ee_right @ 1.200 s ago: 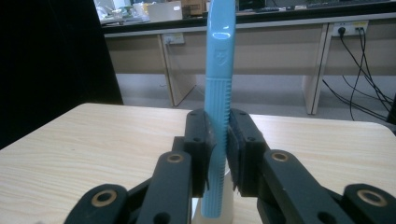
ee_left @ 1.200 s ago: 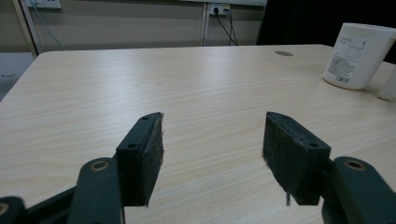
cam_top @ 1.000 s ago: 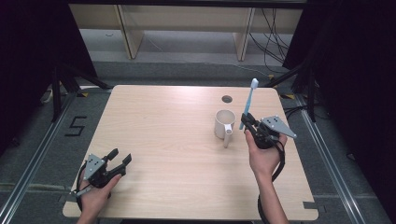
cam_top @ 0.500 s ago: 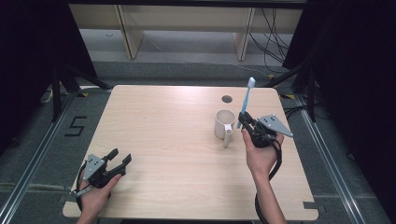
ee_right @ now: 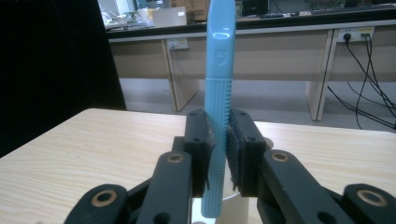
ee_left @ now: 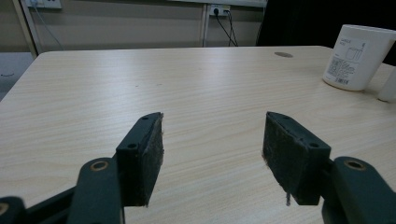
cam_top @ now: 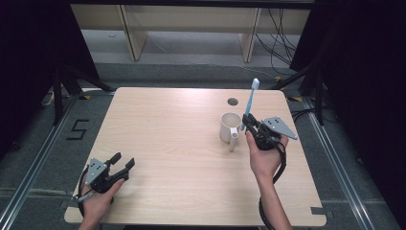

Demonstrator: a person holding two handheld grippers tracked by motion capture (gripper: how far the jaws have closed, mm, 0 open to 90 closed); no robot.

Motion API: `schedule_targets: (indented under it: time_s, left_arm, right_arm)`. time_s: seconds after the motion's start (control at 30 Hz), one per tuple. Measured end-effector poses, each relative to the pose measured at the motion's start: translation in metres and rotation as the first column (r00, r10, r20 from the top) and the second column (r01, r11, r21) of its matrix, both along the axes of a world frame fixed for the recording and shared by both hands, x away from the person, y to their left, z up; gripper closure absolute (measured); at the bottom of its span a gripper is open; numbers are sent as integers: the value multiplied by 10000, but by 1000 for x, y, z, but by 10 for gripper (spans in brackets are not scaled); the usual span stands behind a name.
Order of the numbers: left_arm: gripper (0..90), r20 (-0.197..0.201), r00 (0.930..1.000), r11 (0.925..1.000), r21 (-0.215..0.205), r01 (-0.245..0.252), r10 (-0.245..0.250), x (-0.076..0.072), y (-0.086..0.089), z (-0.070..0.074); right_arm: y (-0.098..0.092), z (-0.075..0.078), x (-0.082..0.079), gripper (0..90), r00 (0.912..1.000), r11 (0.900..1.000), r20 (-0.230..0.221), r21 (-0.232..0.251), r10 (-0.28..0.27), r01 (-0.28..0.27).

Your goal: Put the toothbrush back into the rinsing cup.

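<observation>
Looking down from the high view, we have the right gripper point(cam_top: 250, 124) pinching a light blue toothbrush point(cam_top: 251, 98) near its lower end, brush head up, the handle almost upright and leaning a touch. It sits just beside the white mug point(cam_top: 229, 126) on the desk point(cam_top: 172, 139), at the mug's right side. We'd call this the carry step: brush gripped and lifted, not yet in the mug. Next, we judge, the brush has to come over the mug's open mouth, stay near upright, then go down inside before the pinch is let go. Far off at the near left corner, the left gripper point(cam_top: 122, 161) rests low by the desk, idle.

Over to the left gripper view: its two black pads point(ee_left: 148, 154) stand spread wide with nothing but bare wood between them. At the far right stands the mug point(ee_left: 357, 56), and it wears a white sticker with a small drawing, fine print and a barcode; the words are too small for us to read.

Now the right gripper view: the pads point(ee_right: 201, 140) are pressed on the ribbed grip of the toothbrush point(ee_right: 217, 93), one from each side. A small shield-shaped emblem is moulded into the handle above the ribs; no lettering we can make out. The mug's white rim point(ee_right: 233, 198) peeks out just below the brush's lower end.
</observation>
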State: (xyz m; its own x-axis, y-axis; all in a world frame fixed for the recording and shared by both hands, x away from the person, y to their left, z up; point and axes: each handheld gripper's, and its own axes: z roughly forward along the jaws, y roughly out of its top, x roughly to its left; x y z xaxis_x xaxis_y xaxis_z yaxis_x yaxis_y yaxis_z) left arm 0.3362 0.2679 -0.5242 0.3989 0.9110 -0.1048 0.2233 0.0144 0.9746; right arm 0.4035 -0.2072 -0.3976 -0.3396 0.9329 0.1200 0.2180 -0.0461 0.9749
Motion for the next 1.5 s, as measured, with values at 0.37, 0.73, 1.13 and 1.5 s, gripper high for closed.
schedule_targets:
  time_s: [0.37, 0.73, 1.13, 1.5]
  left_arm:
    - [378, 3, 10000, 10000, 37, 5, -5, 0, 0, 0]
    - [378, 166, 9998, 10000, -33, 83, -82, 1, 0, -1]
    - [378, 13, 10000, 10000, 6, 7, -7, 0, 1, 0]
    - [378, 2, 10000, 10000, 24, 5, -5, 0, 0, 0]
  right_arm:
    - [7, -3, 3, 793, 9999, 10000, 67, 29, 75, -75]
    - [8, -6, 4, 793, 10000, 10000, 54, -83, -44, 45]
    - [14, -12, 5, 793, 10000, 10000, -32, -38, -2, 2]
    - [16, -17, 6, 793, 10000, 10000, -55, -83, -7, 7]
